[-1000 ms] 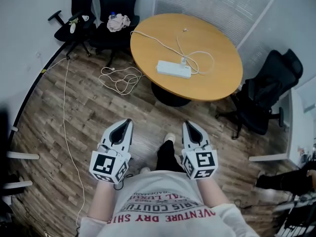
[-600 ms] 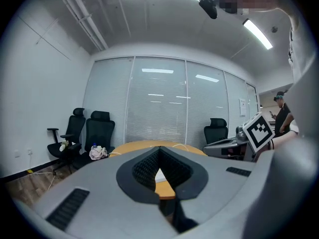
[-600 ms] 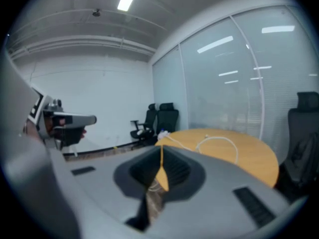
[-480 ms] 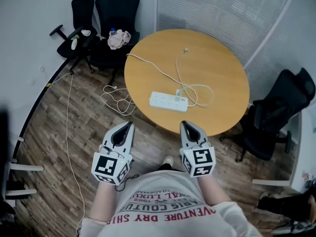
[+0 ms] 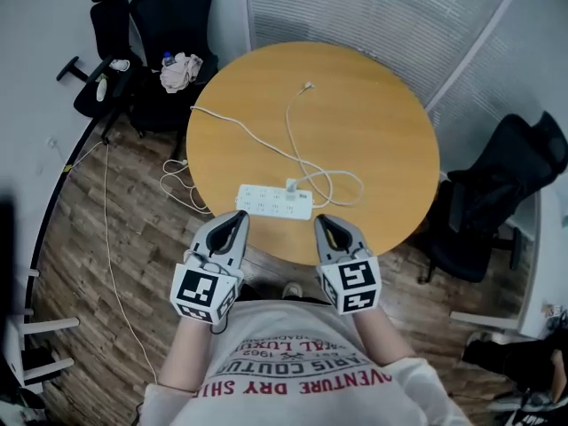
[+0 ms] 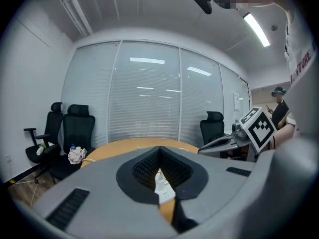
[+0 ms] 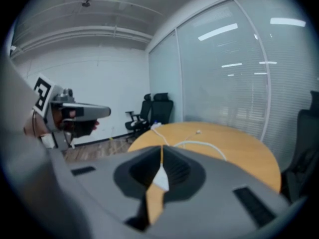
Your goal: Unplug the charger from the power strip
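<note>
Moved: both grippers have come up to the table (image 5: 382,122). A second ago they hung over the wood floor with the table well beyond them. Now their tips sit at its near edge.
Power strip: the white power strip (image 5: 275,201) was far off a second ago. It now lies just beyond the two gripper tips, a little nearer the left one, flat on the table close to the near edge.
Charger: the small white charger (image 5: 290,185) is plugged in near the strip's right end.
Cable: a white cable (image 5: 342,185) loops to the right of the charger and runs to the far part of the table. A second strand leaves over the table's far left edge.
Left gripper: the left gripper (image 5: 234,224) has its jaws together and holds nothing. In its own view the strip shows beyond the tips (image 6: 159,151).
Right gripper: the right gripper (image 5: 324,226) also has its jaws closed and empty. It points over the near rim, right of the strip (image 7: 162,151).
Near edge: the rounded rim passes under both grippers, and the person's shirt (image 5: 302,362) is right behind them.
Right side: a black chair (image 5: 497,193) stands near the table's right edge, with a strip of floor between.
Far left: two black chairs (image 5: 169,25) stand against the wall, one with a cloth (image 5: 180,71) on its seat.
Floor: a loose white cord (image 5: 108,229) trails along the left, coiled near the table's left edge.
Open room: the far half of the tabletop is bare apart from the cable.
</note>
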`<state>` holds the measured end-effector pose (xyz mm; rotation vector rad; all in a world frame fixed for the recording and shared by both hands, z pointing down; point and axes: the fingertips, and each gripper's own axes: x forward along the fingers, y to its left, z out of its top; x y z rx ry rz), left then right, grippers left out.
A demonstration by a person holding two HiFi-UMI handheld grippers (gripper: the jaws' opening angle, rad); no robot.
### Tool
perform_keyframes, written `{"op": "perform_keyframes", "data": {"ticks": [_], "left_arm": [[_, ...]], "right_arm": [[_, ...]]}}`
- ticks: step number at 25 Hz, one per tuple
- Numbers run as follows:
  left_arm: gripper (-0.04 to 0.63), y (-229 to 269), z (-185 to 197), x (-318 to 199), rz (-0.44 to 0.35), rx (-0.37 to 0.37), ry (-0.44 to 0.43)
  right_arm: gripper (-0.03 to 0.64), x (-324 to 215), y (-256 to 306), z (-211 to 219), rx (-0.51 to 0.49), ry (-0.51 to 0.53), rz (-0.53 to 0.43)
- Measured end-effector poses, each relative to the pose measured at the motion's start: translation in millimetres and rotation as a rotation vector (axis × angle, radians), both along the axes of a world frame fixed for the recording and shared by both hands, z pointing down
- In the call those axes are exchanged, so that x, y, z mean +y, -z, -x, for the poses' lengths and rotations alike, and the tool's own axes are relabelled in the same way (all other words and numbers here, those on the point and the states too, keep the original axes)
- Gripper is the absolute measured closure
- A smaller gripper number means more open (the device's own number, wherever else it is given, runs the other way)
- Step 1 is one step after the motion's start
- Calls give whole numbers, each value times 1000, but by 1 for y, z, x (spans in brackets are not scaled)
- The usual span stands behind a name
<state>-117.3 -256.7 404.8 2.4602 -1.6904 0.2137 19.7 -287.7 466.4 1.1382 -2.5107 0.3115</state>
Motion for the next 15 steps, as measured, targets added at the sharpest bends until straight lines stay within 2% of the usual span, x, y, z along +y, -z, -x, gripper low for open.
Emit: {"op": "perform_keyframes", "data": {"ticks": [4, 7, 15], "left_arm": [[563, -14, 1, -34, 20, -37, -80], [563, -35, 4, -60, 56, -67, -157], [563, -95, 3, -99, 140, -176, -435]], "right_arm": [[588, -18, -13, 10, 40, -19, 27], [588, -31, -28, 16, 65, -72, 67], [588, -55, -64, 32, 41, -239, 216]]}}
